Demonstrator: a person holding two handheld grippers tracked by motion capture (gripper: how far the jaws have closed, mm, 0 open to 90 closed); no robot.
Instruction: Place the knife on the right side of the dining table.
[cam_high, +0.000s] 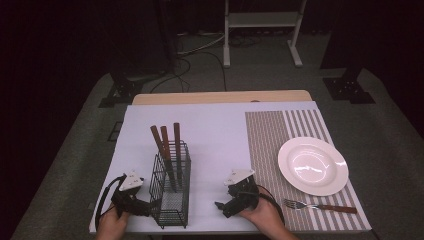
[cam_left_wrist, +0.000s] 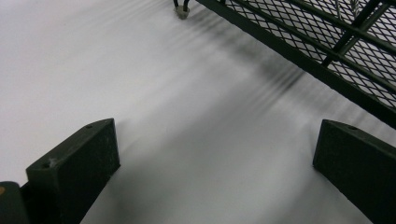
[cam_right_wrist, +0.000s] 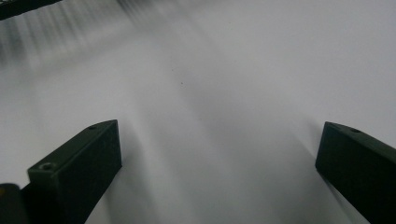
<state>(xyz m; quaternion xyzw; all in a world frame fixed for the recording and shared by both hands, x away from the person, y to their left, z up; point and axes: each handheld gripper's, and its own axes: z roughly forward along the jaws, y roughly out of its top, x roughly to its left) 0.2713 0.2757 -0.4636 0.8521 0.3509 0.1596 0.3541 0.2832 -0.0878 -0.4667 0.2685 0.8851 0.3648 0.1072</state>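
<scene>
A black wire caddy (cam_high: 171, 187) stands on the white sheet near the front left, with three brown-handled utensils (cam_high: 169, 145) upright in it. My left gripper (cam_high: 150, 206) rests just left of the caddy's base, jaws wide open over bare sheet; the caddy's mesh wall (cam_left_wrist: 327, 42) crosses the top right of the left gripper view. My right gripper (cam_high: 222, 206) lies on the sheet to the right of the caddy, open with nothing between its jaws. A white plate (cam_high: 312, 165) sits on a striped placemat (cam_high: 270, 145), and a brown-handled fork (cam_high: 320, 205) lies in front of it.
A wooden table edge (cam_high: 220, 97) shows beyond the white sheet (cam_high: 210, 130). A white metal stand (cam_high: 262, 22) and cables are on the grey floor behind. The sheet between caddy and placemat is open surface.
</scene>
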